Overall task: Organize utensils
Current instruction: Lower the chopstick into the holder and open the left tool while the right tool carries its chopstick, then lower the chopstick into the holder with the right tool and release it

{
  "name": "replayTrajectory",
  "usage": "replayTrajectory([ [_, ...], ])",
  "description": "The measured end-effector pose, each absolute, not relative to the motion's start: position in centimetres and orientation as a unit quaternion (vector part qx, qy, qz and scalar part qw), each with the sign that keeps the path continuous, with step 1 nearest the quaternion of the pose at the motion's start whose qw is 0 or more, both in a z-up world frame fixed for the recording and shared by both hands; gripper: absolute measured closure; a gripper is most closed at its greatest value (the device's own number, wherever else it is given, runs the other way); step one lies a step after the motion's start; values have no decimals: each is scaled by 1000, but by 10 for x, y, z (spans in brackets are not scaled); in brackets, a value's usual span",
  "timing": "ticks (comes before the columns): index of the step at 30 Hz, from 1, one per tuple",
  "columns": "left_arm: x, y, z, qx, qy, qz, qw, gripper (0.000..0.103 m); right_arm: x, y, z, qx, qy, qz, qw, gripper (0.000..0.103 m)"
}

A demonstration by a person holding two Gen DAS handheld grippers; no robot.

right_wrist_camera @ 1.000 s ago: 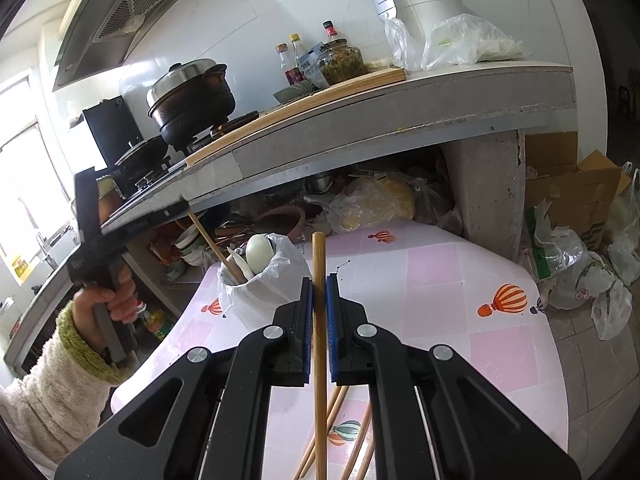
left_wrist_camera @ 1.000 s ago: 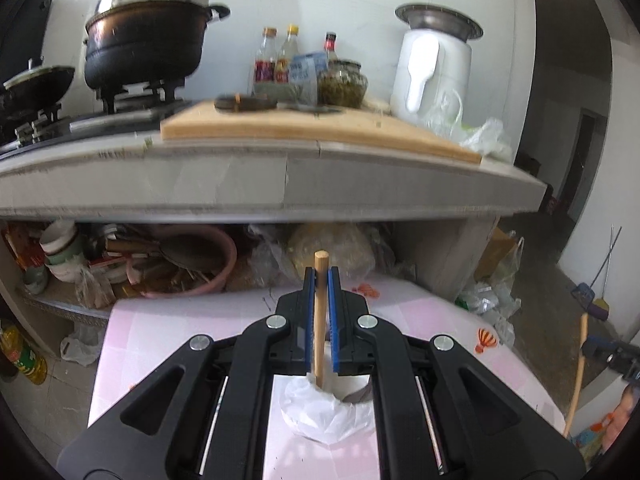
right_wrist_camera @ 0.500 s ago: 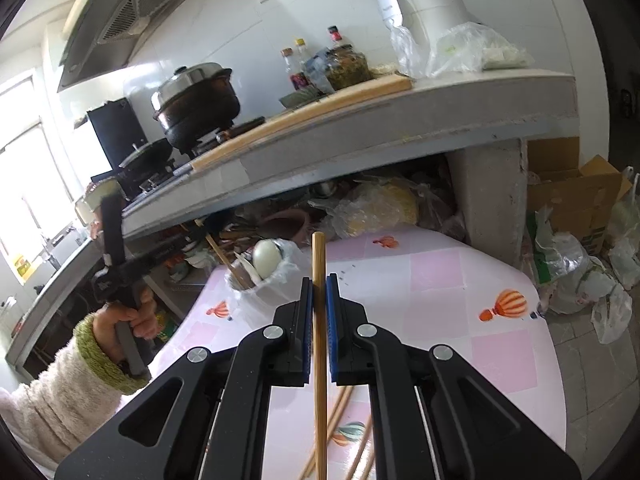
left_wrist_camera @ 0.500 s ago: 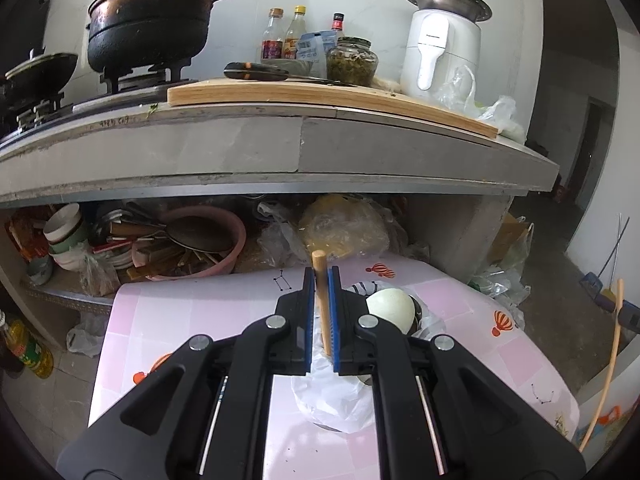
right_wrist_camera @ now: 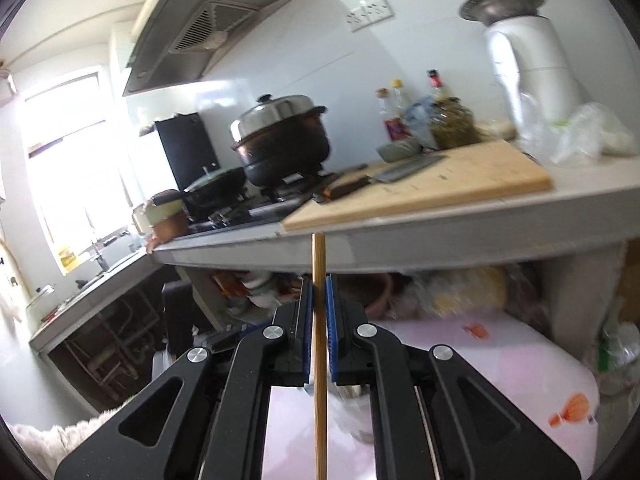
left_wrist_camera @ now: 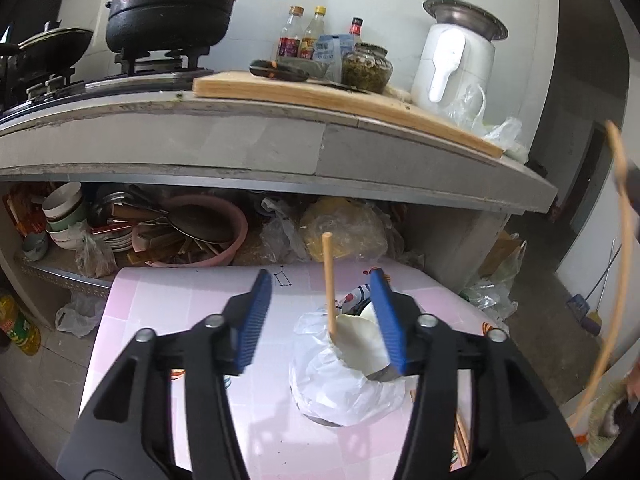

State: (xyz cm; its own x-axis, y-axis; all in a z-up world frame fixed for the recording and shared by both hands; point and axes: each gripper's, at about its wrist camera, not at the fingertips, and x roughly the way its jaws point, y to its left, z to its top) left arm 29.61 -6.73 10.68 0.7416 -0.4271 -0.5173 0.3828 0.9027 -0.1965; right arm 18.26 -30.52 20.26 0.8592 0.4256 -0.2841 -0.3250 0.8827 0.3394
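My left tongs have just opened wide, letting go of the thin wooden chopstick in the bag-lined cup, so I lift away slowly while my right tongs stay tight on another wooden stick.

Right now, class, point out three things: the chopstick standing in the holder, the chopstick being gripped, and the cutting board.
standing chopstick (left_wrist_camera: 329, 280), left wrist view, mid shaft.
gripped chopstick (right_wrist_camera: 319, 264), right wrist view, upper shaft.
cutting board (left_wrist_camera: 320, 98), left wrist view, front edge.

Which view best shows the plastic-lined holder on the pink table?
The left wrist view: the holder sits in full sight with one chopstick standing in it. The right wrist view shows only a blurred scrap behind the fingers.
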Motion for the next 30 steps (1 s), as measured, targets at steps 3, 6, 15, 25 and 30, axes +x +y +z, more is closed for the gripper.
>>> replayTrajectory([
  [3,282,-50,110,-45,278,-211,936,42,204,-293,209,143,163,212,953,96],
  [6,263,-30,108,-52,275,-200,939,35,226,-280,215,142,147,221,954,96],
  [15,199,34,72,-79,287,-149,943,24,280,-256,220,141,106,244,954,96],
  [25,156,89,16,-127,339,-85,928,23,311,-239,172,98,124,231,960,96],
  [30,151,103,14,-137,334,-68,930,23,311,-234,154,76,128,230,962,96],
])
